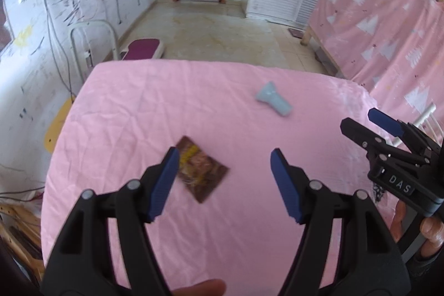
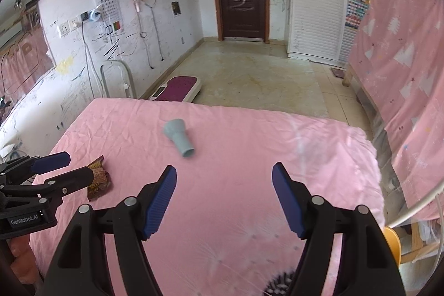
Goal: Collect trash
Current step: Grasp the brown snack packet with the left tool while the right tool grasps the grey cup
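A brown and yellow snack wrapper (image 1: 202,171) lies flat on the pink table cover (image 1: 194,101). My left gripper (image 1: 224,157) is open and empty above it, the wrapper under its left finger. The wrapper also shows in the right wrist view (image 2: 98,179), at the left. A pale blue funnel-shaped plastic piece (image 1: 273,99) lies on its side farther back; it also shows in the right wrist view (image 2: 179,139). My right gripper (image 2: 224,174) is open and empty, short of the blue piece. It shows at the right edge of the left wrist view (image 1: 358,121).
The pink-covered table (image 2: 249,157) ends at a far edge with tiled floor (image 2: 249,74) beyond. A pink patterned drape (image 2: 402,60) hangs at the right. A purple scale (image 2: 177,88) and a metal frame (image 2: 116,79) stand beyond the far left corner.
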The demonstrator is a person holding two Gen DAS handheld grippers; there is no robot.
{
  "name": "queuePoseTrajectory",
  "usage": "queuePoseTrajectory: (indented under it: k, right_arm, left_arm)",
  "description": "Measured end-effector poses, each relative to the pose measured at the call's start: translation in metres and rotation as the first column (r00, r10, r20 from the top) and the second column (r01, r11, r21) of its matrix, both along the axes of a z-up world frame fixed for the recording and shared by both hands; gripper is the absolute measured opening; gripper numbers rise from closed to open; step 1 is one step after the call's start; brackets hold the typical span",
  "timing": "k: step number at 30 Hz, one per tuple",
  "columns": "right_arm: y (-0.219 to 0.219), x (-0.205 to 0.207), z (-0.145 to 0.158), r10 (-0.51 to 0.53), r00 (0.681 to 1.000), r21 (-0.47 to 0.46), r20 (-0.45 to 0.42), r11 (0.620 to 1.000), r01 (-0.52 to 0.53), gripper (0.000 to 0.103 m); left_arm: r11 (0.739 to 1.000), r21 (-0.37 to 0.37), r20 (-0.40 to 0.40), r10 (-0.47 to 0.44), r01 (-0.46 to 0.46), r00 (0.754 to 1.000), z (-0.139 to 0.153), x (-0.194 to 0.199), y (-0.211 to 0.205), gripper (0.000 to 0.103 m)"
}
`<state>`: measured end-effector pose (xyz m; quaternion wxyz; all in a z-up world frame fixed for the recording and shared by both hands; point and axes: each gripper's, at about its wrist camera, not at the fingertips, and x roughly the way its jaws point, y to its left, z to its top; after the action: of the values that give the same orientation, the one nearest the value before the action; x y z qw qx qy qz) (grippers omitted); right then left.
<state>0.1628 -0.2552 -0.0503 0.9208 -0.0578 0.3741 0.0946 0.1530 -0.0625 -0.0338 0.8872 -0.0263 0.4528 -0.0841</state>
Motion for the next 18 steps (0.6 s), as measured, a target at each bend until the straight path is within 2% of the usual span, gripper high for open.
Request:
queuePoseTrajectory:
  k: [5,13,15,18]
  right_arm:
    - [0.018,0.015,-0.004,0.025,1.0,-0.018,-0.017,1.0,-0.026,0.061]
    - [0.034,0.042,-0.011,0.054,0.998,-0.014,-0.032,0.998,-0.054,0.062]
    - [0.039,0.05,-0.016,0.059,0.998,-0.01,-0.035,0.998,-0.06,0.062]
    - [0.047,0.06,-0.021,0.078,0.996,-0.005,-0.038,0.997,-0.078,0.062]
  left_arm:
    - [0.999,-0.024,-0.045,0.047,-0.048,0.998,-0.012,0.008,0.02,0.065]
    - [0.995,-0.055,-0.12,0.078,-0.085,0.99,-0.032,0.023,0.026,0.065]
    - [0.994,-0.055,-0.132,0.087,-0.095,0.987,-0.035,0.027,0.025,0.071]
    - [0.994,-0.046,-0.143,0.092,-0.1,0.985,-0.041,0.029,0.024,0.071]
